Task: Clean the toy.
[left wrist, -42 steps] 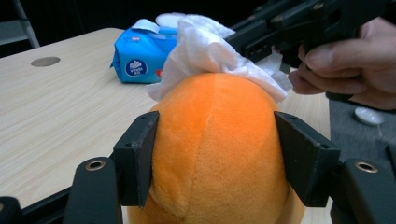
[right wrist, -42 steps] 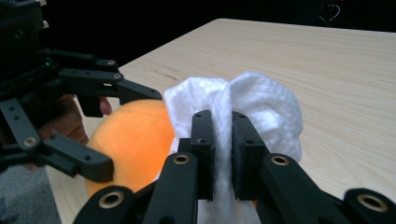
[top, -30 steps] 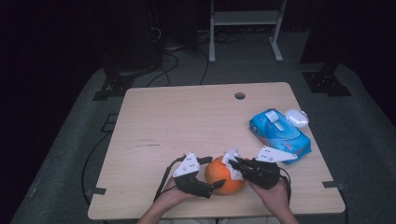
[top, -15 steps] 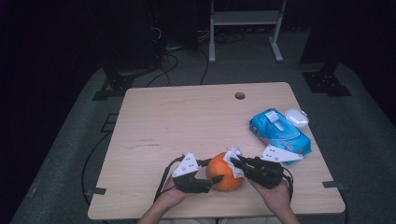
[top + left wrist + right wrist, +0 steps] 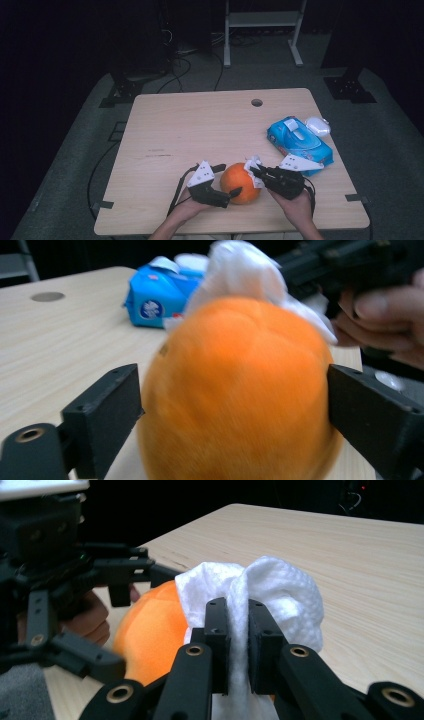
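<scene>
Left gripper jaws, just opening, flank the orange. Right gripper is clamped on a white wipe against it.

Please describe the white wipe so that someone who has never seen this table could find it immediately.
Look at the near edge of the wooden table, where an orange sits between two hand-held tongs. The white wipe is the crumpled cloth pressed on the orange's top right side, pinched in the right tongs. Unlike the blue wipe packet behind, it is loose, white and wrinkled.
</scene>
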`<control>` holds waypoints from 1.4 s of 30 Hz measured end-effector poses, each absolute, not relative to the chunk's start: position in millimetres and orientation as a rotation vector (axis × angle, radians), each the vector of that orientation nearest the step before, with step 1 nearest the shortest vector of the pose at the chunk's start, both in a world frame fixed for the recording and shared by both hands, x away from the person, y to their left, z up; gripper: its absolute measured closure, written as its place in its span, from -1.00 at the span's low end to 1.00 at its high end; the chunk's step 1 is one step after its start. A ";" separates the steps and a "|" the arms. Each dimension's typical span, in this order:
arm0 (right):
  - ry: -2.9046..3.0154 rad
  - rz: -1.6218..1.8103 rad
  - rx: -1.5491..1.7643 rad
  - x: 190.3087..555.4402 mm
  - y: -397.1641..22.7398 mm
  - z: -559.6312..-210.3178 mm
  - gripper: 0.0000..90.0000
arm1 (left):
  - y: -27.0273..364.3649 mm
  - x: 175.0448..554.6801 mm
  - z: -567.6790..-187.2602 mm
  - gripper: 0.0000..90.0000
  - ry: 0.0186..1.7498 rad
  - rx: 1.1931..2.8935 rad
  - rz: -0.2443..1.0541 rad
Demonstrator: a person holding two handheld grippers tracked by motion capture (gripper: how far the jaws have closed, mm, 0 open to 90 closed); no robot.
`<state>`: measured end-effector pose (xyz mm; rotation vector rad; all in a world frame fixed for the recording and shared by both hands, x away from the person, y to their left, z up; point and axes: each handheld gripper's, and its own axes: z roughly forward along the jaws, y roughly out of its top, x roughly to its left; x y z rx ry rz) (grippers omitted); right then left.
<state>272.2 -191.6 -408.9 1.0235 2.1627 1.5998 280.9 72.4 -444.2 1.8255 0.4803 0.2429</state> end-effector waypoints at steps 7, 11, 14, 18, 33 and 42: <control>2.148 1.645 0.969 261.8 -184.6 -399.0 0.80 | 74.1 270.5 -430.9 -0.17 0.455 1.864 0.335; 2.149 1.662 0.873 252.8 -174.1 -388.8 0.80 | 79.7 267.9 -421.3 -0.14 0.452 1.848 0.309; 2.152 1.653 0.894 256.6 -178.2 -389.8 0.80 | 82.4 267.0 -419.7 -0.14 0.444 1.850 0.294; 2.192 1.634 0.990 267.6 -182.6 -409.3 0.80 | 80.2 273.3 -427.5 -0.51 0.477 1.851 0.262; 2.230 1.570 0.808 252.8 -159.9 -396.3 0.80 | 67.1 264.5 -434.7 -0.36 0.427 1.873 0.249; 2.227 1.548 0.818 249.0 -162.8 -395.6 0.80 | 68.6 273.0 -440.2 -0.78 0.433 1.865 0.216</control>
